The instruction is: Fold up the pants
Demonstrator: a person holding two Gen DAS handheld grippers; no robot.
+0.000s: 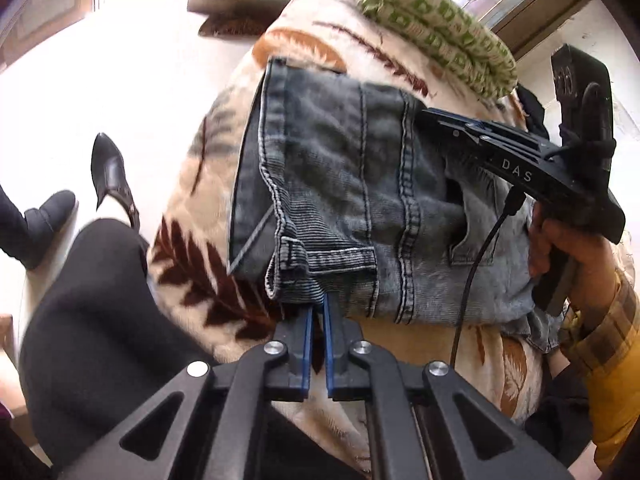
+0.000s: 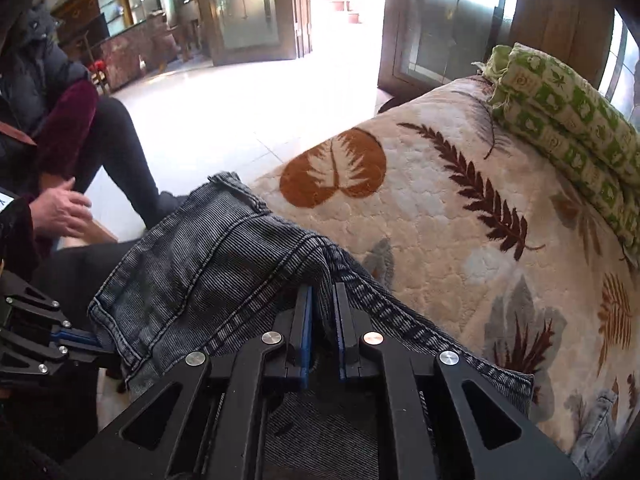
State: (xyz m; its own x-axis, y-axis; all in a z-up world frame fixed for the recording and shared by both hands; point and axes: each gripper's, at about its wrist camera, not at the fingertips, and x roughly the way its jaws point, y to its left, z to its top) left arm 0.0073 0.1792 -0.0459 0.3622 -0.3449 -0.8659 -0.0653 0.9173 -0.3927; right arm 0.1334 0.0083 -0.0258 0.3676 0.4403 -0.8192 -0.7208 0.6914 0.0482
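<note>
Faded blue-grey jeans (image 1: 352, 184) lie folded on a cream blanket with leaf prints (image 1: 192, 264). My left gripper (image 1: 318, 300) is shut on the near hem of the jeans. My right gripper (image 1: 430, 114) shows in the left wrist view at the jeans' right edge, fingers closed on the denim. In the right wrist view the right gripper (image 2: 323, 292) is shut on a raised fold of the jeans (image 2: 208, 256), which drape over its fingers. The left gripper (image 2: 80, 336) shows at the left edge there, clamped on the denim.
A folded green-and-white patterned quilt (image 2: 568, 120) lies at the far end of the blanket (image 2: 460, 200). A seated person in dark clothes (image 2: 60, 140) is at the left, legs and shoes (image 1: 112, 176) on the bright tiled floor. Wooden doors stand behind.
</note>
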